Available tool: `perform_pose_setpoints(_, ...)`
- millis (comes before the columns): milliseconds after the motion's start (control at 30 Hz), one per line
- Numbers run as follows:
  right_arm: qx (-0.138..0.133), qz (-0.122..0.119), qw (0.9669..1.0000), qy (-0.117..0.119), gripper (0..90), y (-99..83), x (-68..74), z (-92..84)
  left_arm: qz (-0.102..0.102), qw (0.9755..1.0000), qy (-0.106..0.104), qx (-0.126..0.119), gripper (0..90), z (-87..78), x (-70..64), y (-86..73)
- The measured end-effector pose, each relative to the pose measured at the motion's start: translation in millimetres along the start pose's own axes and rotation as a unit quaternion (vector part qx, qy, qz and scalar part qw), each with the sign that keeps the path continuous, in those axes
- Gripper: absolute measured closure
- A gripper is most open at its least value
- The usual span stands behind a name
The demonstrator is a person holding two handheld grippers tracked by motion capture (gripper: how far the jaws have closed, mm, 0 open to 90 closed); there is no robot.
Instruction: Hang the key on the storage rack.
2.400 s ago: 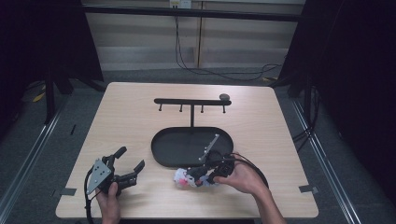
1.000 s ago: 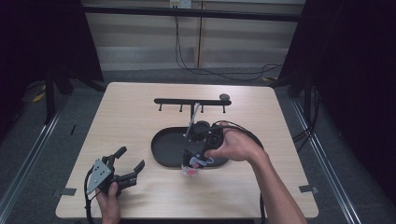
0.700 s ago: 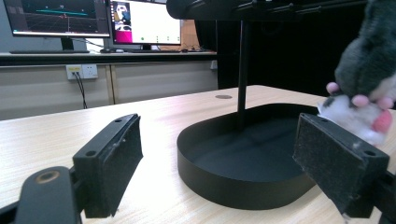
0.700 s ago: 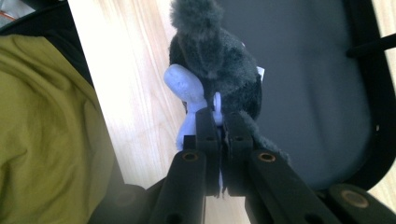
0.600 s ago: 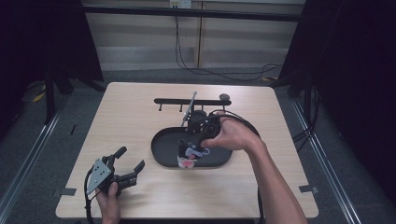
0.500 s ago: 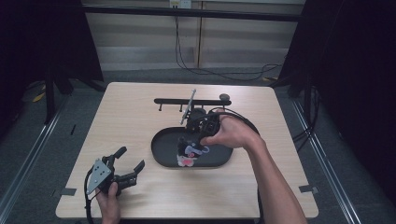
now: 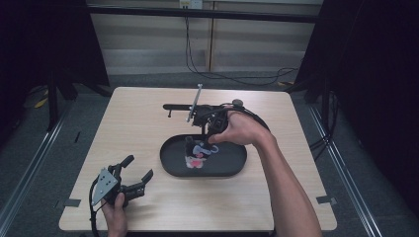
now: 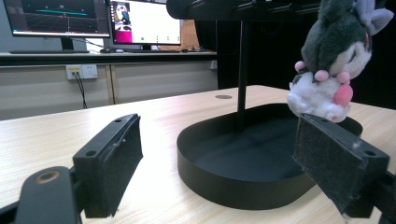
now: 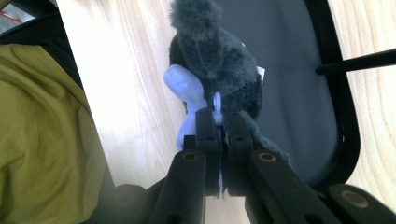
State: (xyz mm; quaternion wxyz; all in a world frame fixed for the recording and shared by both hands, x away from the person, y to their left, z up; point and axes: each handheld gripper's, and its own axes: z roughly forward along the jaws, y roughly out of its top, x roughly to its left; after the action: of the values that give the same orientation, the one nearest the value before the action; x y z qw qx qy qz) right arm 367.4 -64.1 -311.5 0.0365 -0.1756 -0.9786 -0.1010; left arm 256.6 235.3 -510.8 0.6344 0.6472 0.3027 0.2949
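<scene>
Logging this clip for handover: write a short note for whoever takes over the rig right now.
Right gripper: shut on the plush toy's loop, toy hanging above the black tray, below the hook rack.
Left gripper: open, holding nothing, at the table's near left corner.
Done: toy picked up.
Left: probably hang it on a rack hook, then release.

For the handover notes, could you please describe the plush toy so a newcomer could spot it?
Find the black oval tray mid-table, below the hook stand. The plush toy hangs over it from the shut right gripper: dark grey head, white body, pink feet, the one soft thing there.
</scene>
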Motion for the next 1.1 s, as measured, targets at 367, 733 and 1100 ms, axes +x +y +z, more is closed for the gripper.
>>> perform_pose_setpoints(367, 0.013, -0.009, 0.9999, -0.003, 87.8, 15.1, -13.2, -5.9, -0.001, 1.0000, 0.001, 0.001, 15.2, 0.0, -0.1, 0.2)
perform_pose_setpoints(733, 0.029, -0.012, 0.9995, -0.007, 87.8, 33.8, -32.7, -11.1, -0.003, 1.0000, 0.003, -0.004, 15.2, 0.6, -0.5, -0.1)
perform_pose_setpoints(1100, 0.035, 0.000, 0.9993, -0.011, 87.8, 42.2, -52.8, -12.2, -0.001, 1.0000, 0.001, -0.003, 15.2, 0.5, -0.1, 0.0)
